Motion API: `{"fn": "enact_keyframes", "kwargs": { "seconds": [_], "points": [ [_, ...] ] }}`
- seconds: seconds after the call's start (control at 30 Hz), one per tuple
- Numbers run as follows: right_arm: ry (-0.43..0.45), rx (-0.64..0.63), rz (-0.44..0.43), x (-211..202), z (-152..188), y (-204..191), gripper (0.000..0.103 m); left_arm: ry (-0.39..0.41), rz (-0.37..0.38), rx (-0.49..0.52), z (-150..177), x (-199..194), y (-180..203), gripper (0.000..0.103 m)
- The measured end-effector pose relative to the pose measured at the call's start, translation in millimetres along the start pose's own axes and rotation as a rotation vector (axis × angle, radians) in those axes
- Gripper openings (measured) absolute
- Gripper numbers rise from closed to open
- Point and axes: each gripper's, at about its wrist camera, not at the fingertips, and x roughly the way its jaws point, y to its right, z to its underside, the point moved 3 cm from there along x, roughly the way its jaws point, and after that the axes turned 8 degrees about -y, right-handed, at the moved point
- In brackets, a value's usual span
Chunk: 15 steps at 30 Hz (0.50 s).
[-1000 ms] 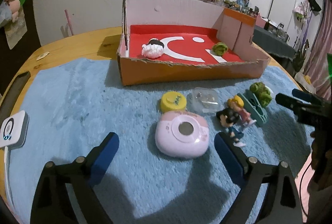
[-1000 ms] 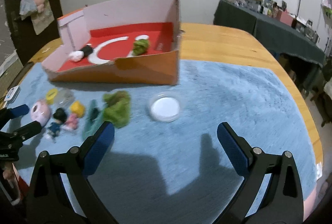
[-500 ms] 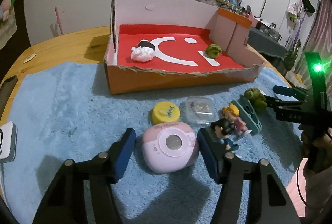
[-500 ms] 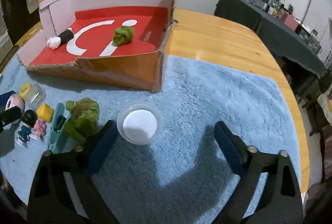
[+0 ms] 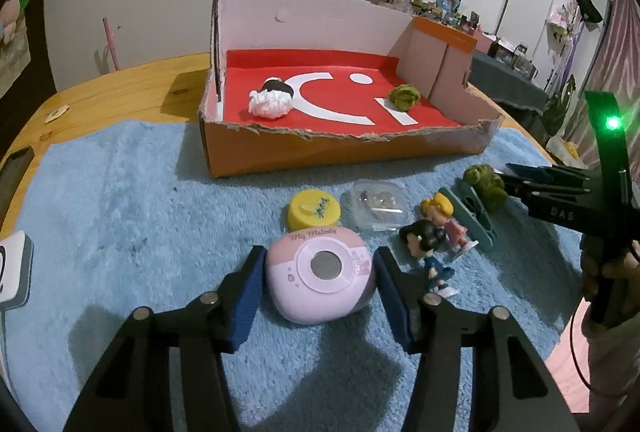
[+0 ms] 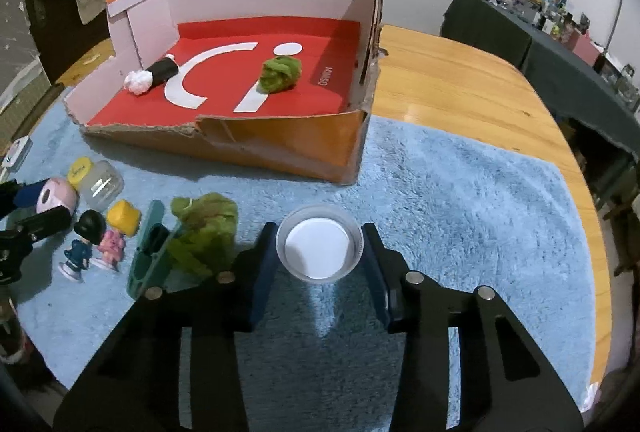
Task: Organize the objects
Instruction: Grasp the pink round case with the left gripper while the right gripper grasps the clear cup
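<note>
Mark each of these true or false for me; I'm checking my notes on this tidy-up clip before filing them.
1. The left claw straddles the pink toy camera. True; its jaws are closing on it.
2. The white-lidded round tub lies inside the cardboard box. False: it sits on the blue rug, between the right claw's closing jaws.
3. Two things lie in the box. True: a green wad and a black-and-white roll.
4. The yellow cap is stacked on the pink toy camera. False: it lies on the rug behind it.
</note>
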Motion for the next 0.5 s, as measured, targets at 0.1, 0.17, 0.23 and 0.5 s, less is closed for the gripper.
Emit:
{"fn": "enact_keyframes", "kwargs": {
  "seconds": [0.1,0.17,0.23,0.5],
  "points": [
    [0.020,0.018,-0.005,-5,1,1,0.039,0.007,0.016,-0.006,1,-5,0,0.056],
    [0.037,0.024,-0.004,-12,1,1,0.039,0.019,0.021,-0.007,1,-11,0,0.056],
    [0.053,0.027,-0.010,-20,0,2,0.039,0.033,0.023,-0.005,-1,-16,0,0.056],
    [0.137,-0.012,-0.029,-61,-8,-14,0.039,0.086,0.035,0.012,-9,-38,2,0.056]
  ]
}}
